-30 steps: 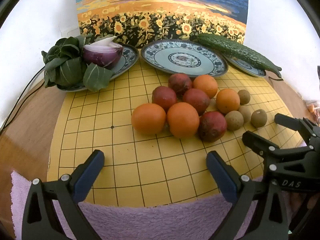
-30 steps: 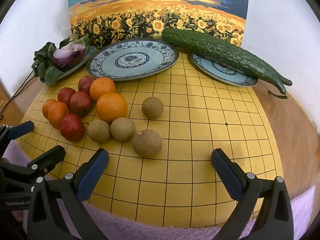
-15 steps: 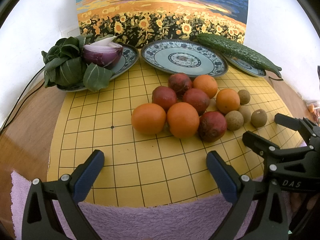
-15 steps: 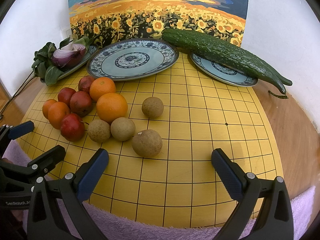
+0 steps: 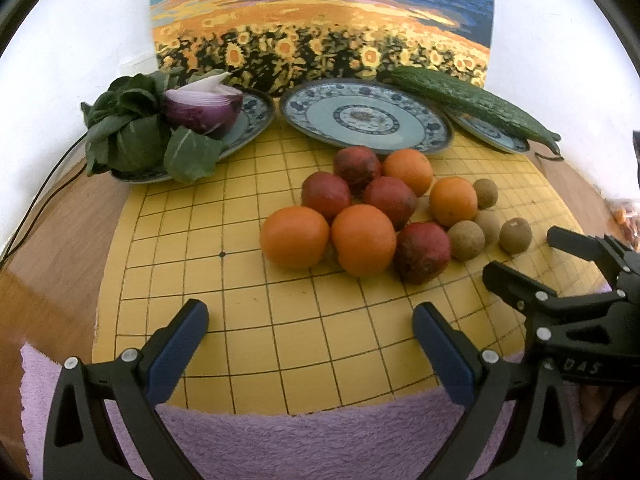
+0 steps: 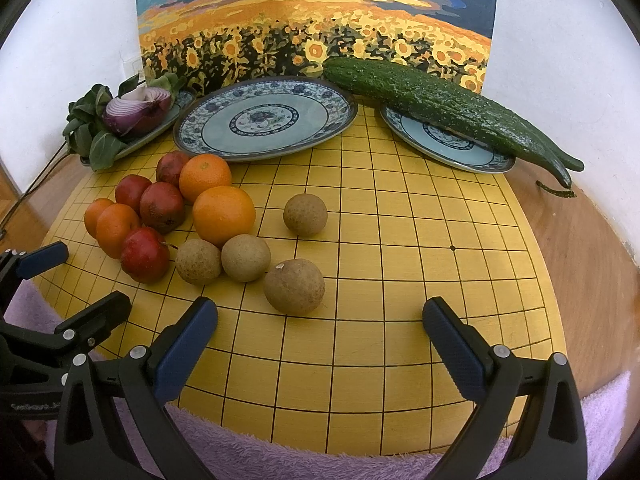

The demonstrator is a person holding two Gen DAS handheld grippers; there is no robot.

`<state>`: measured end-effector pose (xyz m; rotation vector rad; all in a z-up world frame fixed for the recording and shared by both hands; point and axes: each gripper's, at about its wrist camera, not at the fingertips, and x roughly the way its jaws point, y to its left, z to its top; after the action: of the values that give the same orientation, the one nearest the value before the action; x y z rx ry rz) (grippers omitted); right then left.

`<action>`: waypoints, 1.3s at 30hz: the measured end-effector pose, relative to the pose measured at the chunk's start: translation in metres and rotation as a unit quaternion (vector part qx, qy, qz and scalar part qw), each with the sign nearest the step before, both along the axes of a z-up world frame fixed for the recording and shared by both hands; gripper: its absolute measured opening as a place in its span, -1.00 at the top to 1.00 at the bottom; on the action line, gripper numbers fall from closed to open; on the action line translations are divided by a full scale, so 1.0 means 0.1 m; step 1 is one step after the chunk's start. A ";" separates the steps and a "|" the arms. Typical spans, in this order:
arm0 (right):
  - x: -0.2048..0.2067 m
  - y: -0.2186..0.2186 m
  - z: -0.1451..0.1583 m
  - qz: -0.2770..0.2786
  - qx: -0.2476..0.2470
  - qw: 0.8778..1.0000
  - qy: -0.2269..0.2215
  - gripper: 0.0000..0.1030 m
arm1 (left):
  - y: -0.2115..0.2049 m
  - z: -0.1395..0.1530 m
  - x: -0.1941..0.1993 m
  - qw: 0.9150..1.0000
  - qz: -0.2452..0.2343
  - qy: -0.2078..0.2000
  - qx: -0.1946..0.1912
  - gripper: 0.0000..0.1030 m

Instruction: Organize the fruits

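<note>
A pile of fruit lies on the yellow grid board (image 5: 240, 320): several oranges (image 5: 363, 239), several dark red fruits (image 5: 423, 251) and several small brown round fruits (image 5: 466, 240). In the right wrist view the nearest brown fruit (image 6: 294, 286) sits just ahead of my right gripper (image 6: 320, 328), which is open and empty. My left gripper (image 5: 310, 334) is open and empty, short of the oranges. An empty blue patterned plate (image 5: 320, 108) stands behind the pile; it also shows in the right wrist view (image 6: 192, 132).
A plate with leafy greens (image 5: 128, 132) and half a red onion (image 5: 204, 106) stands back left. A long cucumber (image 6: 440, 108) lies across a plate (image 6: 460, 160) back right. A sunflower painting (image 5: 320, 20) leans on the wall. A purple towel (image 5: 280, 440) lies under the board's near edge.
</note>
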<state>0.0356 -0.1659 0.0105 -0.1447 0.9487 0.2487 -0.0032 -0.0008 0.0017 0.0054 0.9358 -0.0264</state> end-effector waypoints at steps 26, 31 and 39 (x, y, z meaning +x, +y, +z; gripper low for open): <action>-0.49 -0.04 1.10 0.150 0.112 0.969 -0.164 0.16 | 0.27 0.85 -0.28 0.995 -0.048 -0.074 -0.056 -0.90; -0.38 0.06 0.91 0.150 0.117 0.976 -0.102 0.51 | 0.29 0.76 -0.26 0.994 -0.050 -0.056 -0.074 -0.77; -0.44 0.25 0.77 0.203 0.100 0.971 -0.073 0.51 | 0.38 0.70 -0.25 0.994 -0.037 -0.065 -0.086 -0.50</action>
<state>-0.0088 -0.1406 0.0875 -0.1682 0.7358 0.7000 -0.0278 0.0371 0.0718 -0.1169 0.8013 -0.1728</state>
